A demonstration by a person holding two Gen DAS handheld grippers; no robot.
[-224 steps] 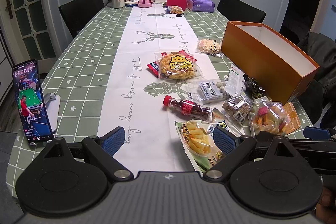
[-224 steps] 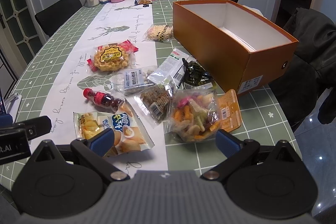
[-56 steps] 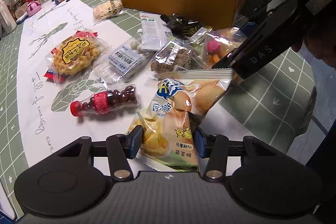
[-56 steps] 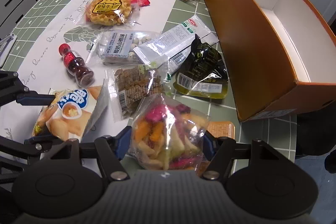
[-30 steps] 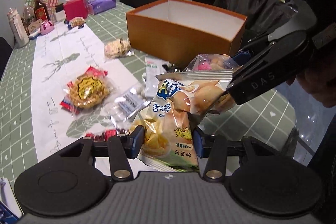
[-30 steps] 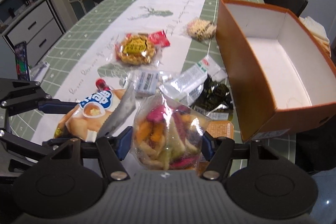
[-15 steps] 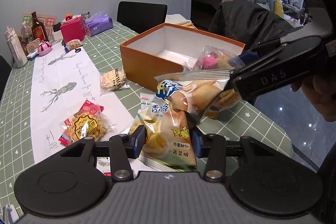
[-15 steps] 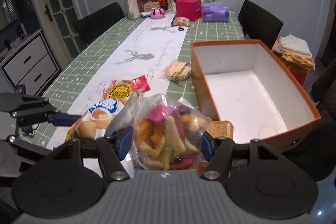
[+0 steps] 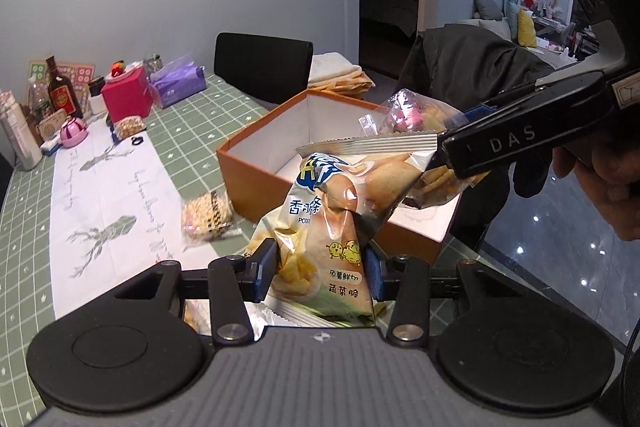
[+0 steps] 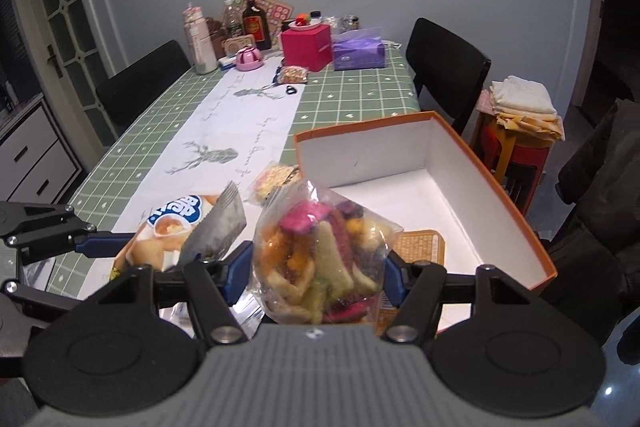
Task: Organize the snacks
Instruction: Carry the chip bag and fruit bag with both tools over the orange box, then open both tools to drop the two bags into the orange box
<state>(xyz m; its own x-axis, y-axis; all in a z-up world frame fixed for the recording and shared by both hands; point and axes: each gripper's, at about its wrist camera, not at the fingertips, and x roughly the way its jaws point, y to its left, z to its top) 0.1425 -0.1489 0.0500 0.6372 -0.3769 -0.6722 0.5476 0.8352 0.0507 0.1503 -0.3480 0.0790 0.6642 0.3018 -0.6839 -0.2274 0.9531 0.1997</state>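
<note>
- The left gripper (image 9: 320, 265) is clamped on a yellow potato-chip bag (image 9: 324, 227), which stands up between its blue pads.
- The right gripper (image 10: 318, 277) is clamped on a clear bag of coloured veggie crisps (image 10: 320, 259), held just right of the chip bag.
- Just beyond both bags, the open orange box (image 10: 516, 203) shows its white inside.
- A small cracker packet (image 9: 206, 217) lies beyond the left gripper, beside the box.
- Bottles and a pink box (image 10: 306, 49) stand at the table's far end.

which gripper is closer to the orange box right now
Right. The right gripper, holding the veggie chips bag, hangs over the orange box; the left gripper, clamping the potato snack bag, sits beside it.
</note>
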